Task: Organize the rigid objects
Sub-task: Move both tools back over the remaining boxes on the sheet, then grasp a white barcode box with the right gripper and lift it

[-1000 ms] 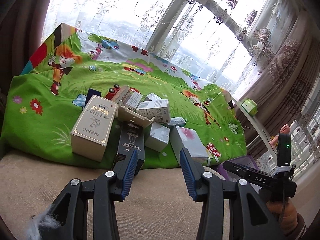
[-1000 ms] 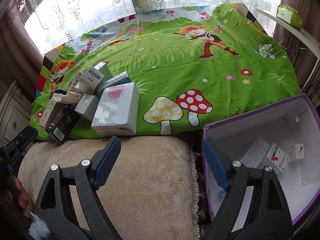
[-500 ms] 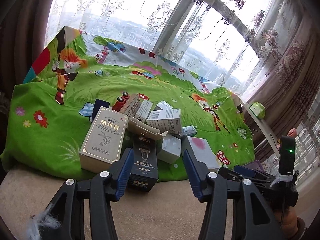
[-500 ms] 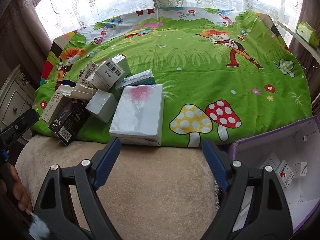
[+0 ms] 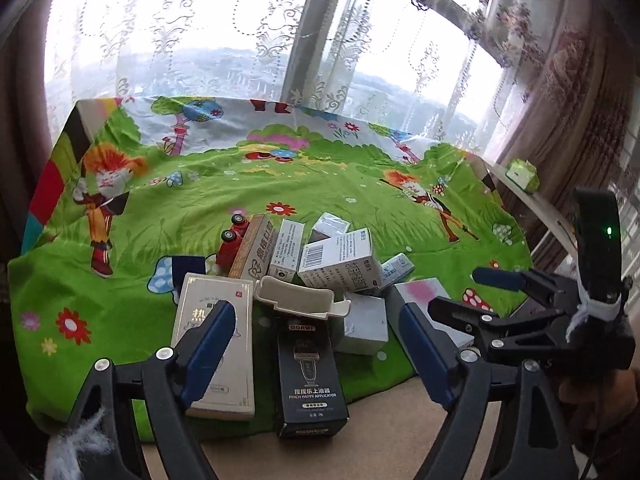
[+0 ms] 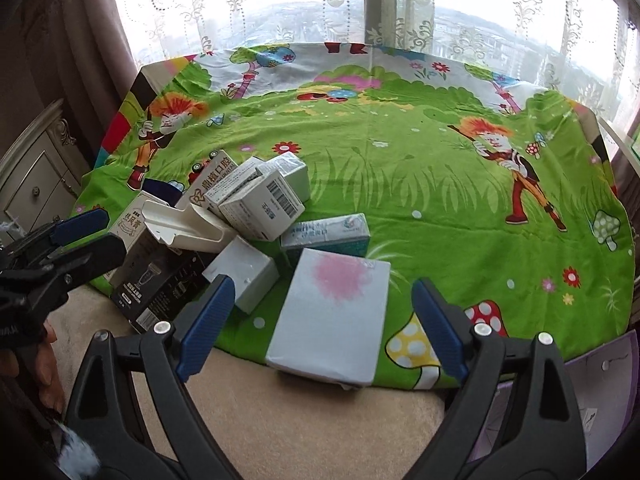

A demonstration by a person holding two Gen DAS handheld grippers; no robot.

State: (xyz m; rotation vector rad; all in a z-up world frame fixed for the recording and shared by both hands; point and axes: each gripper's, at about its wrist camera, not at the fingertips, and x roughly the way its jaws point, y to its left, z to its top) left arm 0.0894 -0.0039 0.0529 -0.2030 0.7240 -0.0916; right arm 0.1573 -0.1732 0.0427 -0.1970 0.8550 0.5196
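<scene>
Sheet first: bright green cartoon-print bedsheet [image 6: 440, 208] covers the bed below the lace-curtained window [image 6: 320, 4], beige plush blanket [image 6: 312, 420] along the near edge. Purple cardboard box [image 6: 600, 376] sits at the right, mostly cut off, contents hidden.

Pile of rigid objects is bunched at the sheet's near-left edge, not yet sorted. Largest: white flat box with pink blot [image 6: 332, 316], then tall cream box with gold lettering [image 5: 216, 352], black applicator box [image 5: 310, 380], white barcode carton [image 5: 340, 264], plain white cube box [image 6: 242, 274], teal-and-white slim box [image 6: 326, 234], cream plastic tray [image 5: 298, 298] tipped on top, red toy car [image 5: 232, 240] half hidden behind.

Left tongs [image 5: 316, 348] have just been opening, now wide, nothing between pads, black box ahead. Right tongs [image 6: 320, 324] also just opened further, wide, empty, pink-blot box ahead, no contact.

Judgement: early stage, nearly everything left to move. Small labels unreadable; rear boxes overlap, count unclear.
</scene>
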